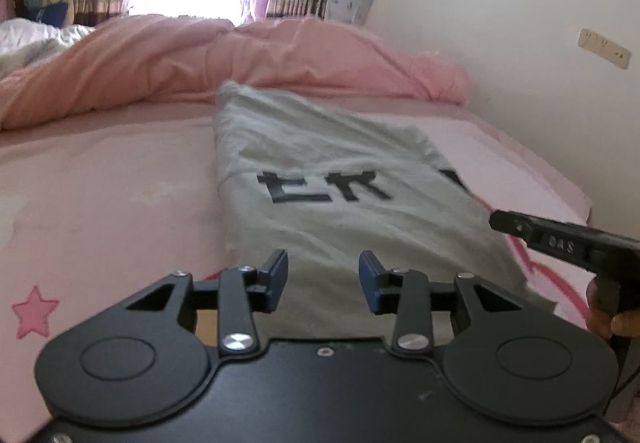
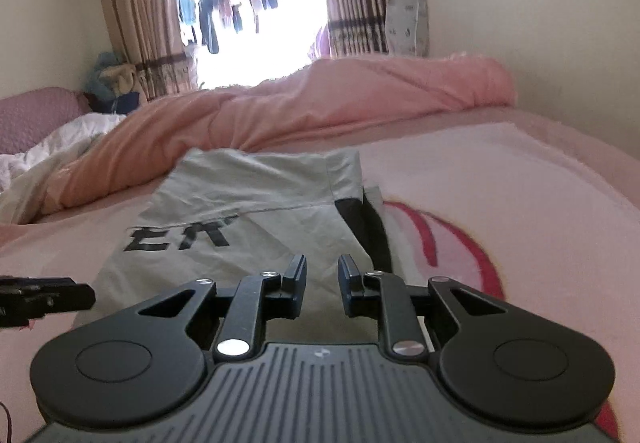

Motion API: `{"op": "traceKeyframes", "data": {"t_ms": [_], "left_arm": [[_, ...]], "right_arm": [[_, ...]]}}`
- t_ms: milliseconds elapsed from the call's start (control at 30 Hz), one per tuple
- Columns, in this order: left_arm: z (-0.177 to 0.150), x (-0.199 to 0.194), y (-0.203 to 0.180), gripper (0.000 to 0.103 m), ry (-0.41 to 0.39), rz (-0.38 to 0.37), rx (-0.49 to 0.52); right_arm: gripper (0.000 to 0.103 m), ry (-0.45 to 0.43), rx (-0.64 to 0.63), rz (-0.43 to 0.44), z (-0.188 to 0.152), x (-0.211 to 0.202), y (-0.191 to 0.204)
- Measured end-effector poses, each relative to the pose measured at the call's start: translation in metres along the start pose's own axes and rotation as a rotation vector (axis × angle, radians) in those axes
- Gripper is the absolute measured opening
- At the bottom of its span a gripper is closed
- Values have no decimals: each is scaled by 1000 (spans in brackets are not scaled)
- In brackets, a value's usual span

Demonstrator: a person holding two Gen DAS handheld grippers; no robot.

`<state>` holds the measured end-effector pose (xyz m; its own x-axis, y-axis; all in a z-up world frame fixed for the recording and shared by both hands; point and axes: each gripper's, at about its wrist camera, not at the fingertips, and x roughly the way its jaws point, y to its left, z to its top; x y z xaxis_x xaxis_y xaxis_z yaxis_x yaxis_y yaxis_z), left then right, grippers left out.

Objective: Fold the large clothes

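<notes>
A pale grey-green garment with black letters [image 1: 320,211] lies in a long folded strip on the pink bed sheet [image 1: 100,195]. It also shows in the right wrist view [image 2: 248,211], with a black panel at its right edge. My left gripper [image 1: 323,277] is open and empty, just above the garment's near end. My right gripper [image 2: 322,285] is open and empty over the garment's near right part. The right gripper's fingers [image 1: 516,225] show at the right of the left wrist view. The left gripper's fingers [image 2: 60,293] show at the left of the right wrist view.
A bunched pink duvet [image 1: 200,55] lies across the far side of the bed. A white blanket [image 2: 48,151] sits at the far left. The wall [image 1: 520,43] runs along the bed's right side. Curtains and a bright window [image 2: 248,3] stand beyond.
</notes>
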<state>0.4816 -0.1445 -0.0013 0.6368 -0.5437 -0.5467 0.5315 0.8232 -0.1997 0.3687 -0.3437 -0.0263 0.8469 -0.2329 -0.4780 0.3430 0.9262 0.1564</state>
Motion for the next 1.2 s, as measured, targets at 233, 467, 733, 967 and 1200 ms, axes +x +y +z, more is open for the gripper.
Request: {"op": "traceKeyframes", "data": {"t_ms": [233, 467, 733, 967, 1200], "left_arm": [[-28, 25, 0, 39, 15, 35, 60], [-23, 18, 8, 39, 28, 16, -8], [-33, -36, -12, 40, -29, 1, -19], [-67, -42, -20, 41, 21, 3, -15], [-88, -30, -22, 42, 2, 17, 39]], "right_arm": [[18, 31, 23, -8, -19, 24, -10], [20, 36, 30, -24, -13, 13, -9], [23, -29, -6, 29, -15, -50, 3], [24, -3, -42, 48, -33, -64, 9], [23, 85, -21, 7, -61, -36, 0]]}}
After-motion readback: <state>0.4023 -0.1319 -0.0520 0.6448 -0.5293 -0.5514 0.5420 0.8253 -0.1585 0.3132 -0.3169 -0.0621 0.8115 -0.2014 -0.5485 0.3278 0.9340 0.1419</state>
